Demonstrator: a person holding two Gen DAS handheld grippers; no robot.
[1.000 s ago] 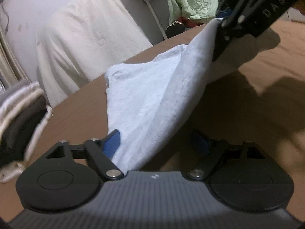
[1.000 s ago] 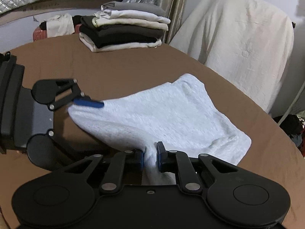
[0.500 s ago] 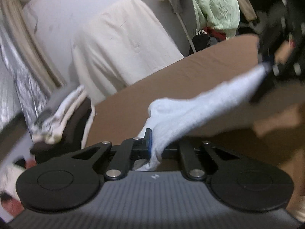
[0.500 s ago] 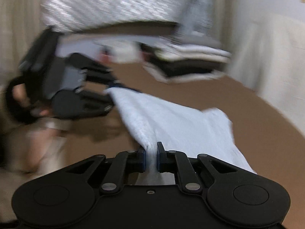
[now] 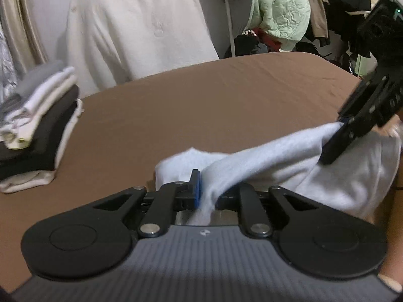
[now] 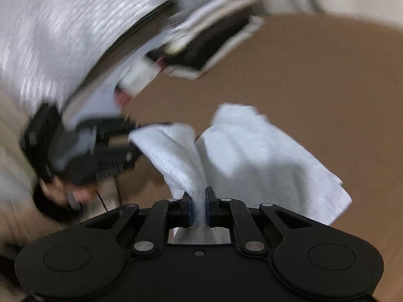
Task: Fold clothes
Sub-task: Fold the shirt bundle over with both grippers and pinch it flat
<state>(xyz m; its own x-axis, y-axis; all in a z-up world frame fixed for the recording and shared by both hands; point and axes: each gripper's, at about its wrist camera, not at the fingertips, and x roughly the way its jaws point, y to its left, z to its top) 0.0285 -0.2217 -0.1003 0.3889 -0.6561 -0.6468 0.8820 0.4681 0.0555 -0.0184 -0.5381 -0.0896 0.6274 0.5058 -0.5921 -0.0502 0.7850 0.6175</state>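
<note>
A white towel [image 5: 289, 161] hangs stretched between both grippers above the brown table [image 5: 201, 100]. My left gripper [image 5: 209, 193] is shut on one corner of it. My right gripper [image 6: 199, 201] is shut on another corner; the towel [image 6: 252, 151] droops from it toward the table. The right gripper also shows in the left wrist view [image 5: 357, 125] at the right, pinching the cloth. The left gripper shows blurred in the right wrist view [image 6: 121, 146] at the left, held by a hand.
A stack of folded clothes [image 5: 32, 125] sits at the table's left; it appears blurred in the right wrist view [image 6: 206, 40]. A chair draped in white cloth [image 5: 131, 27] stands behind the table. Hanging clothes [image 5: 282, 15] crowd the back right.
The left gripper closed on the towel's corner. Both grippers lifted the towel off the table and pulled it toward the near edge, stretching it between them.
</note>
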